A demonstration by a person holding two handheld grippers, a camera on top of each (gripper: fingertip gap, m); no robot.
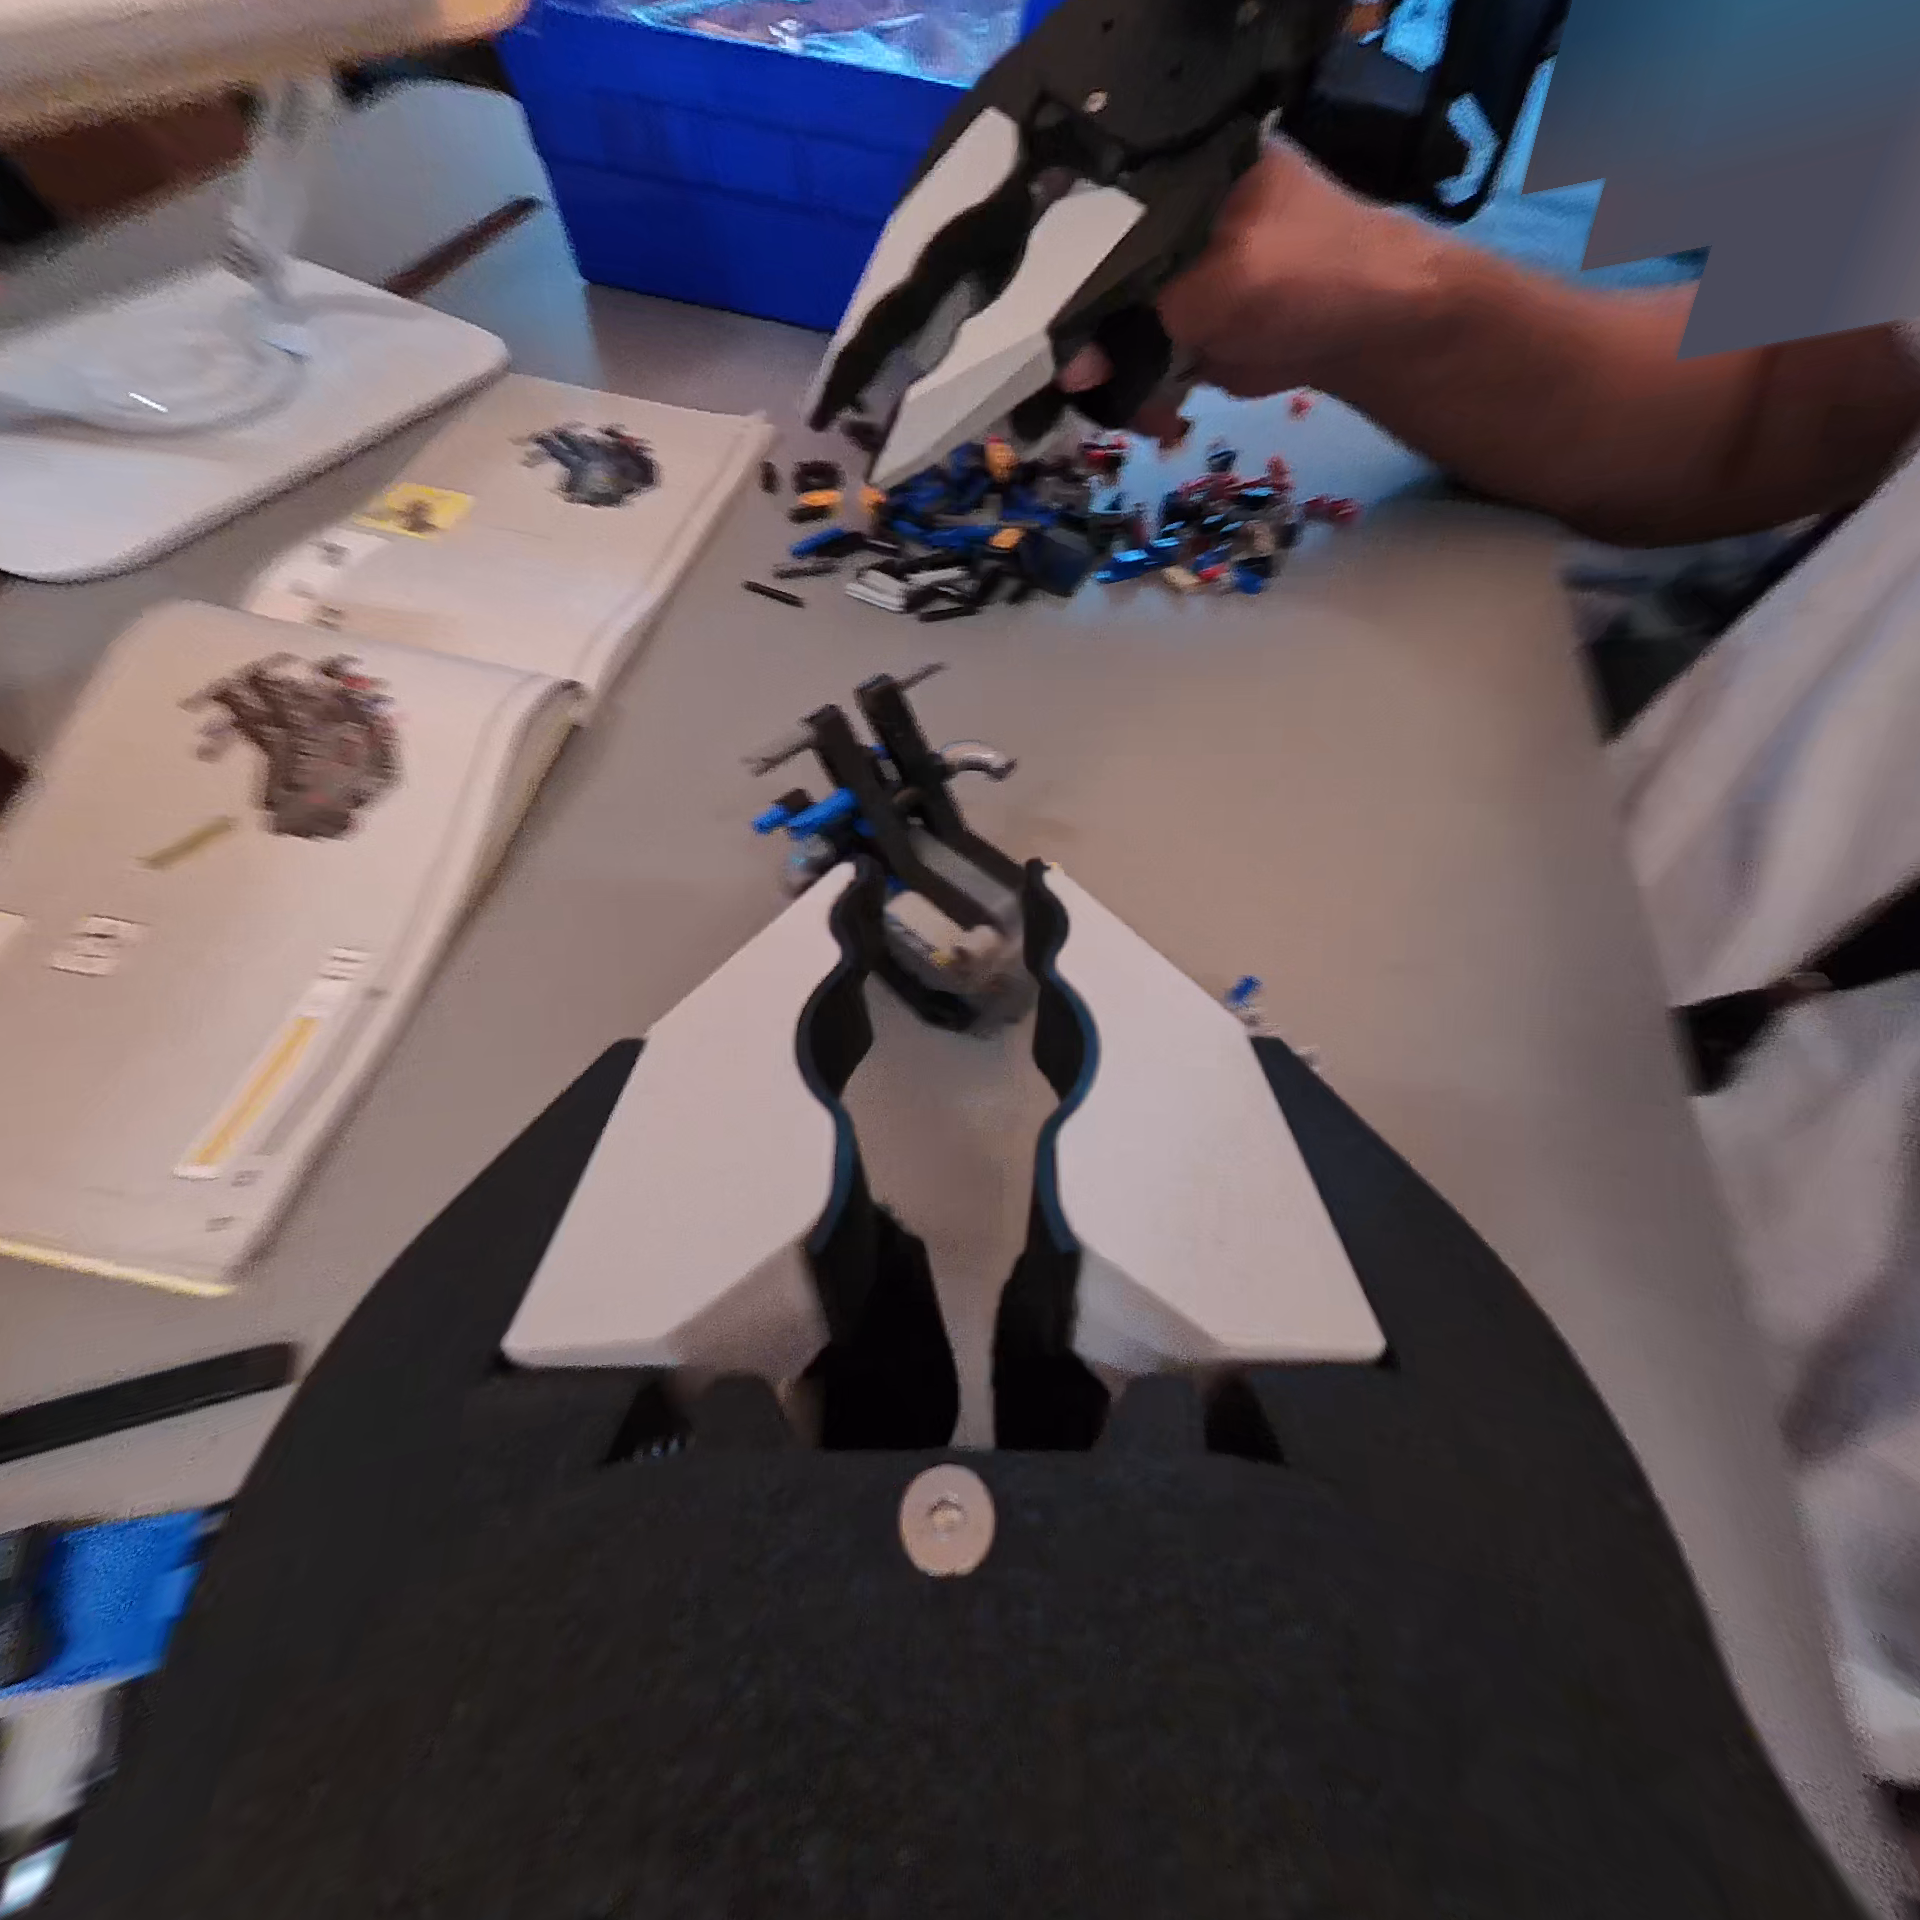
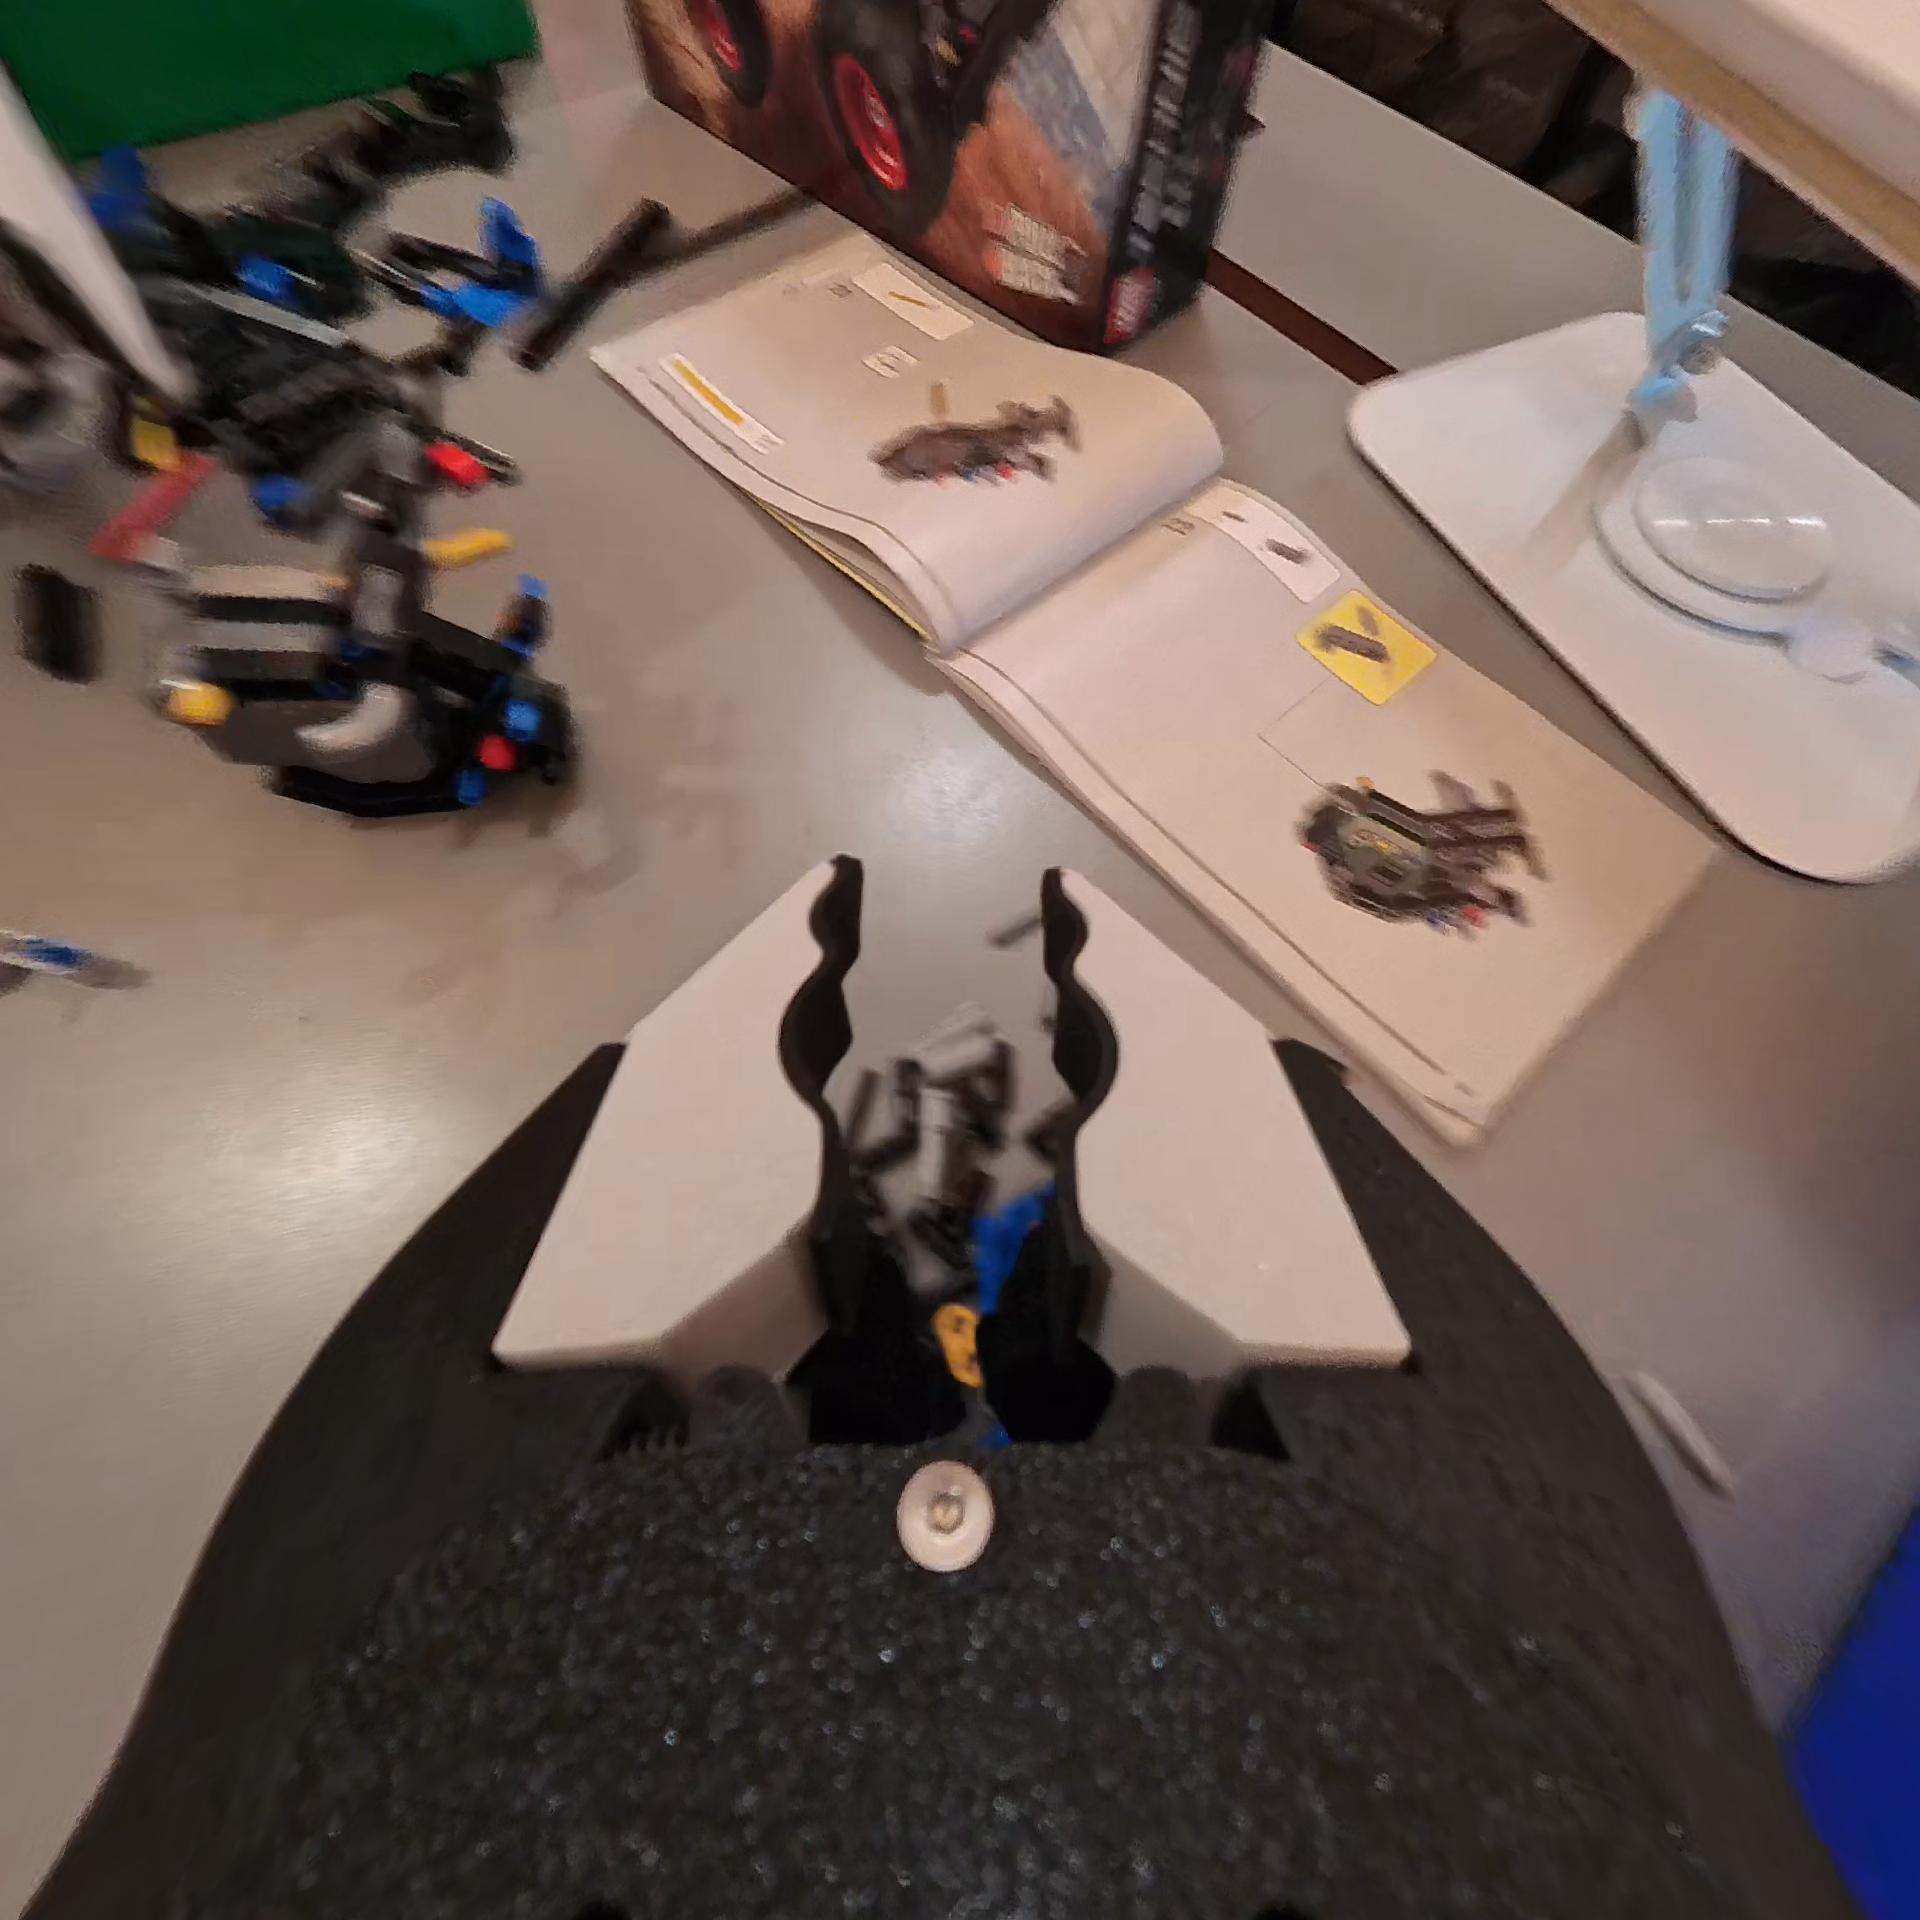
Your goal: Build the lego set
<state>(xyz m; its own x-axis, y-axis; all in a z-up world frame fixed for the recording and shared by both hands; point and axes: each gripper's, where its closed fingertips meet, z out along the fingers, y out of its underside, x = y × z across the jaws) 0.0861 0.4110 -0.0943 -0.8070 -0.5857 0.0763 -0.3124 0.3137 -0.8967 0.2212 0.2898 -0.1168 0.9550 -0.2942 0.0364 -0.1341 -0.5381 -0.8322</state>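
Broadly, the grey table [image 1: 1299, 727] has bare surface around the left gripper [image 1: 945, 883], running to its right edge by the person's white sleeve [image 1: 1787, 790]. An open instruction booklet [image 1: 270, 894] lies left, and a blue bin [image 1: 727, 177] stands at the far side. The part-built lego model [image 1: 904, 831] sits between the left fingertips, long axis pointing away; whether they clamp it is unclear. The right gripper [image 2: 951, 883], jaws apart and empty, hangs over the loose lego pieces [image 1: 1039, 530].
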